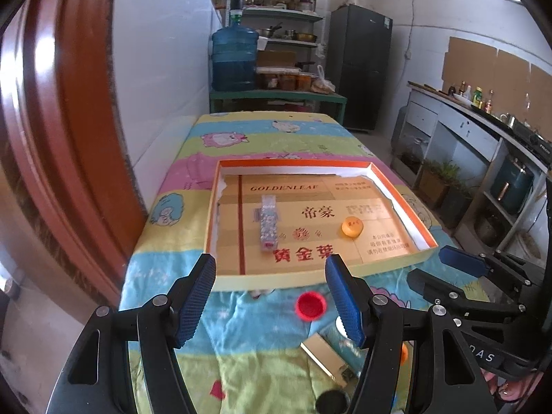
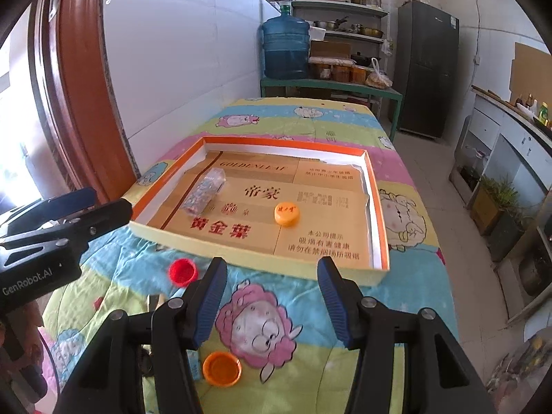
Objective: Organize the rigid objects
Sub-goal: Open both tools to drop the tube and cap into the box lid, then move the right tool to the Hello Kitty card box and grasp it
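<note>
A shallow orange-rimmed box tray (image 1: 403, 203) (image 2: 376, 207) lies on the table. It holds a clear packet of small pieces (image 1: 268, 221) (image 2: 204, 190) and an orange bottle cap (image 1: 352, 227) (image 2: 287, 214). A red cap (image 1: 311, 305) (image 2: 183, 271) lies on the cloth in front of the tray. Another orange cap (image 2: 221, 368) lies nearer, upside down. A gold box (image 1: 324, 358) lies by my left gripper's right finger. My left gripper (image 1: 270, 302) is open and empty above the red cap. My right gripper (image 2: 272, 305) is open and empty.
The table carries a cartoon-print cloth (image 2: 310, 120). A red-brown door frame (image 1: 65, 131) stands at the left. A blue water jug (image 1: 234, 58), shelves and a dark fridge (image 1: 360, 65) stand behind the table. A counter (image 1: 483, 127) runs along the right.
</note>
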`<state>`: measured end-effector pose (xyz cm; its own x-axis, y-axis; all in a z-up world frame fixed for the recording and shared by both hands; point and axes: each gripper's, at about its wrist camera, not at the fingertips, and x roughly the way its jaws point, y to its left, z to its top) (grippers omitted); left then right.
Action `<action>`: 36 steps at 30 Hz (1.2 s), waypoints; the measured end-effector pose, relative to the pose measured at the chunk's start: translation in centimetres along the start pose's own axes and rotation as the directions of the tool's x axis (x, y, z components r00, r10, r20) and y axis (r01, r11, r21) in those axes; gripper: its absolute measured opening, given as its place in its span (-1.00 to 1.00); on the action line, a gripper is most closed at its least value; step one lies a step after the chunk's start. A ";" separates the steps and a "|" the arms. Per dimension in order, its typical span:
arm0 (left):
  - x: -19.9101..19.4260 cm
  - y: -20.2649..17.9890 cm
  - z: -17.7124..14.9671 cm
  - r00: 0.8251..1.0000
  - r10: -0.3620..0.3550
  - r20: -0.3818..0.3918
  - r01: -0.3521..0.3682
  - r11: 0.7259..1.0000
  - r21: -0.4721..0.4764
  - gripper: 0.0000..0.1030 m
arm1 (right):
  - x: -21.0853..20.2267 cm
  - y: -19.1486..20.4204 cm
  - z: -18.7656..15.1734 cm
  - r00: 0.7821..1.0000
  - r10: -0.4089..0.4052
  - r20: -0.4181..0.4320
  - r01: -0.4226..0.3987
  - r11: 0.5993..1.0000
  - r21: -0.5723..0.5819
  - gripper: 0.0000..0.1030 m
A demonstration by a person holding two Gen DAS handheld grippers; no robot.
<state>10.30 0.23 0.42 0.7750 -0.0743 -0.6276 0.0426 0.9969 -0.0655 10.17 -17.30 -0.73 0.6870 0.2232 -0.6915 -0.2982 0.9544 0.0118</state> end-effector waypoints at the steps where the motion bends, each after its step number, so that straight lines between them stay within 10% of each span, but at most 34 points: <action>1: -0.5 0.1 -0.3 1.000 0.001 0.004 -0.001 1.000 -0.001 0.32 | -0.2 0.1 -0.1 1.000 -0.002 0.001 0.002 1.000 0.000 0.05; 16: -4.7 0.9 -3.0 1.000 0.001 0.009 -0.001 1.000 0.008 0.32 | -4.0 0.7 -3.1 1.000 -0.015 -0.007 0.015 1.000 0.006 0.05; 22: -5.0 1.4 -4.2 1.000 -0.006 -0.012 0.006 1.000 -0.003 0.32 | -5.0 2.0 -5.2 0.989 0.139 -0.053 -0.143 0.987 -0.069 0.05; 27: -5.1 1.7 -4.8 1.000 -0.005 -0.021 0.004 1.000 -0.015 0.32 | -5.8 5.3 -7.9 0.906 0.372 -0.199 -0.420 0.843 -0.335 0.05; 36: -5.2 1.9 -5.0 1.000 0.013 -0.027 -0.013 1.000 -0.023 0.32 | -3.8 7.7 -9.9 0.832 0.400 -0.385 -0.555 0.604 -0.572 0.05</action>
<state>3.19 2.42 -0.32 0.7585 -0.0624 -0.6487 0.0177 0.9970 -0.0752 -1.26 -12.77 -5.18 0.1977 0.4909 -0.8485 -0.9402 0.3398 -0.0225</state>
